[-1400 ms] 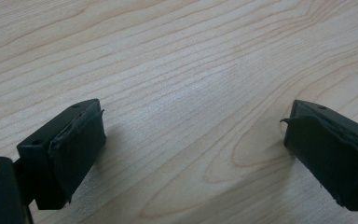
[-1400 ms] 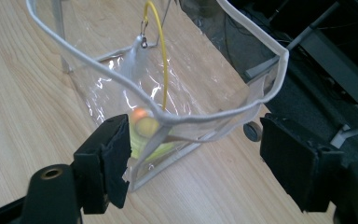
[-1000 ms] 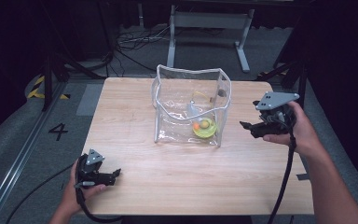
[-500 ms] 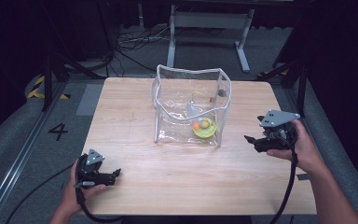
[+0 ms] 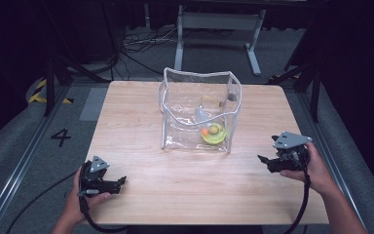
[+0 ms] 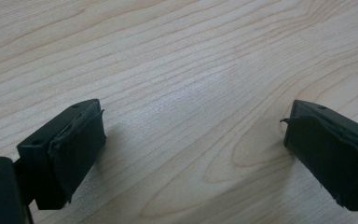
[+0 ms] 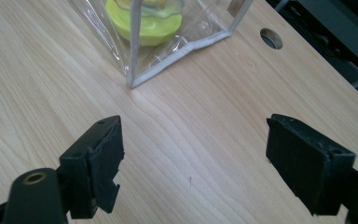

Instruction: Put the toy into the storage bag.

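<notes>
Both tools were empty here. The right tool (image 5: 269, 162) sat over the worktop (image 5: 126, 112) near its right edge, jaws spread wide with nothing between them, pointing roughly toward the clear bag (image 5: 199, 109). The left tool (image 5: 118, 183) was parked at the near-left corner, jaws also spread, just bare wood grain in front of it in the left tool view.

The bag stood upright around the middle of the worktop, a bit toward the far side, mouth open to the ceiling. It's a boxy thing with white piping on the edges; its tall axis ran straight up, and its broad clear face looked toward the person. Inside, on the floor of the bag toward its right near corner, was a green dish (image 5: 213, 134) with something small and orange on it; I couldn't tell what. In the right tool view, the bag's near corner (image 7: 131, 84) was just ahead of the jaws, apart from them.

My take: if the bag was the next thing to reach for, I'd go for the piped rim or a corner seam, not the floppy clear wall. I'd keep the jaws wide until they straddled the edge, then close slowly so the bag wouldn't tip or slide.
</notes>
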